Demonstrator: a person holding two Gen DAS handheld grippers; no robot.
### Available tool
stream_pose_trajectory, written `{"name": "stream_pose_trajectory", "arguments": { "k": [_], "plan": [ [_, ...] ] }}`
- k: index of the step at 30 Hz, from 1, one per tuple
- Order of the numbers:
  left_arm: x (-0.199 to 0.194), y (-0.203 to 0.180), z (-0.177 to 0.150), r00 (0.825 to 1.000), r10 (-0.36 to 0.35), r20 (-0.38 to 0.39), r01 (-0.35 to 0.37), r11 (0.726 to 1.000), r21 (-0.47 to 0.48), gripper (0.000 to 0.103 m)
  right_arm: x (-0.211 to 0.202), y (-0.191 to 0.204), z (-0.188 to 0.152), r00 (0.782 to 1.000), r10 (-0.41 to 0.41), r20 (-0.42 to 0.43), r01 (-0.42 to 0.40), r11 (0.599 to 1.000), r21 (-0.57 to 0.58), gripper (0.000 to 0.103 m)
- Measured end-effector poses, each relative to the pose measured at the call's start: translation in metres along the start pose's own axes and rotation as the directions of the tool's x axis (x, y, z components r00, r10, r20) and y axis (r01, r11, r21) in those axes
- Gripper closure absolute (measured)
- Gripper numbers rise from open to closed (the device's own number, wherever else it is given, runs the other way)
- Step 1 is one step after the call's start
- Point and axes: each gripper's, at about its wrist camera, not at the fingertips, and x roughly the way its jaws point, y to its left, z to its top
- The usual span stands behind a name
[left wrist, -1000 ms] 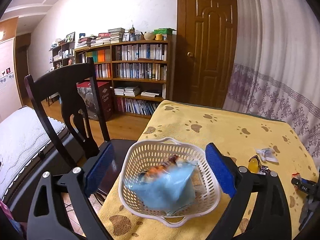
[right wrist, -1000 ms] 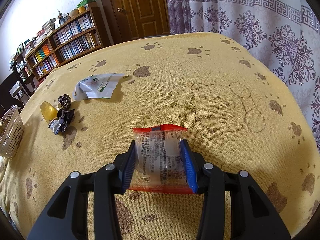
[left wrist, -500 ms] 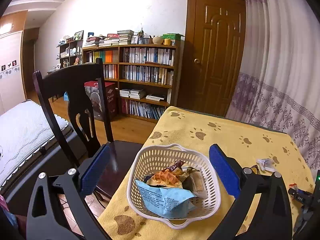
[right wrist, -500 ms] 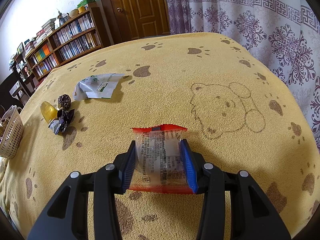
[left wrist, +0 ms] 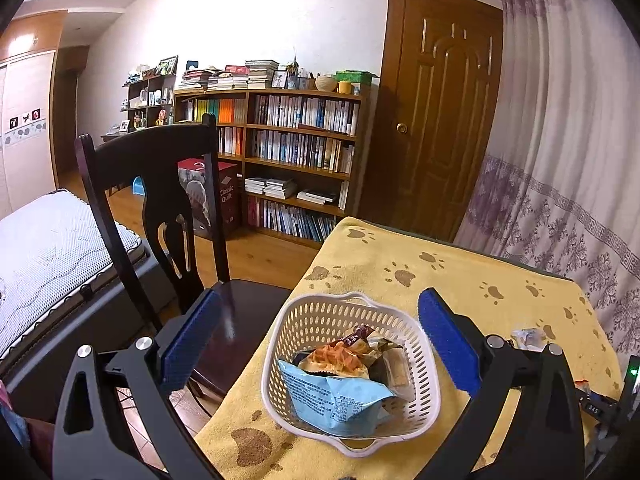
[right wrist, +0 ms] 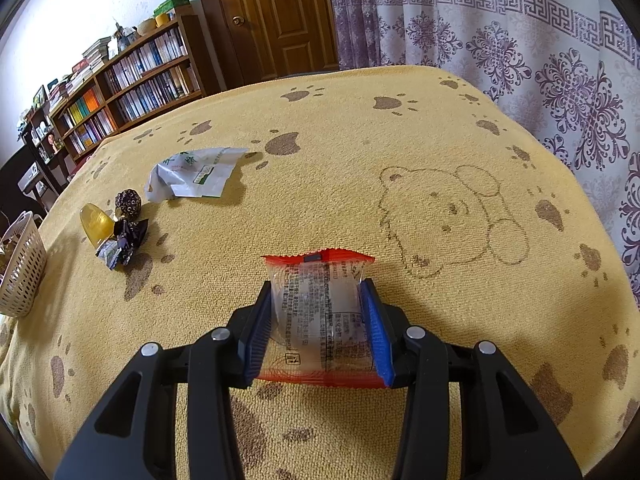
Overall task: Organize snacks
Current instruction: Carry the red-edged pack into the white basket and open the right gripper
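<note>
Your right gripper (right wrist: 318,316) has its blue-padded fingers (right wrist: 374,320) closed against both sides of a clear snack packet with red edges (right wrist: 316,300), which lies low over the yellow paw-print cloth (right wrist: 360,128), near the edge closest to you — whether it touches the cloth or is lifted clear cannot be told. Your left gripper (left wrist: 320,340) holds nothing; its fingers (left wrist: 444,340) are spread wide, one on each side of the white perforated basket (left wrist: 316,320) as seen from that wrist camera, without touching it.

The basket stands at the cloth's left edge, beside a dark wooden chair (left wrist: 160,184). Inside it a light blue packet (left wrist: 332,400) lies on top at the front, with an orange-printed snack (left wrist: 336,360) and other wrappers behind it.

To the left of your right gripper, loose items lie on the cloth — a crumpled white and green wrapper (right wrist: 196,174), a dark patterned ball-shaped sweet (right wrist: 128,202), a yellow jelly cup (right wrist: 96,222) and a dark foil wrapper (right wrist: 122,244) close together, between the held packet and the basket
</note>
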Motion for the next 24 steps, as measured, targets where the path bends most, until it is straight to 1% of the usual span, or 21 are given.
{"name": "stream_pose_trajectory", "arguments": {
  "k": [3, 7, 10, 13, 16, 18, 20, 24],
  "plan": [
    [-0.002, 0.0, 0.002, 1.0, -0.006, 0.007, 0.006, 1.0, 0.0, 0.003, -0.003, -0.003, -0.002, 1.0, 0.009, -0.001, -0.009, 0.999, 0.033, 0.06],
    [-0.005, 0.002, 0.003, 1.0, 0.002, 0.013, -0.002, 1.0, -0.002, 0.003, -0.013, -0.003, -0.006, 0.997, 0.082, -0.005, -0.081, 0.992, 0.099, 0.06],
    [-0.006, 0.003, 0.004, 1.0, 0.005, 0.018, -0.005, 1.0, -0.009, 0.003, -0.023, 0.009, -0.005, 0.995, 0.097, 0.011, -0.097, 0.992, 0.078, 0.061],
    [-0.009, 0.003, 0.004, 0.999, 0.007, 0.031, -0.007, 1.0, -0.011, 0.003, -0.037, 0.028, 0.0, 0.991, 0.132, 0.033, -0.134, 0.99, 0.044, 0.06],
    [-0.013, 0.002, 0.004, 0.999, 0.023, 0.047, -0.024, 1.0, 0.002, 0.003, -0.048, 0.053, 0.006, 0.982, 0.181, 0.046, -0.182, 0.983, 0.007, 0.06],
    [-0.014, 0.001, 0.003, 0.999, 0.021, 0.05, -0.021, 1.0, 0.003, 0.003, -0.055, 0.074, 0.009, 0.977, 0.208, 0.052, -0.207, 0.978, -0.028, 0.06],
    [-0.014, 0.001, 0.003, 0.999, 0.018, 0.049, -0.018, 1.0, -0.003, 0.003, -0.062, 0.098, 0.014, 0.969, 0.242, 0.057, -0.238, 0.969, -0.065, 0.06],
    [-0.015, 0.003, 0.004, 0.999, 0.015, 0.052, -0.014, 1.0, -0.012, 0.003, -0.074, 0.15, 0.026, 0.945, 0.321, 0.057, -0.311, 0.94, -0.139, 0.06]
  ]
}}
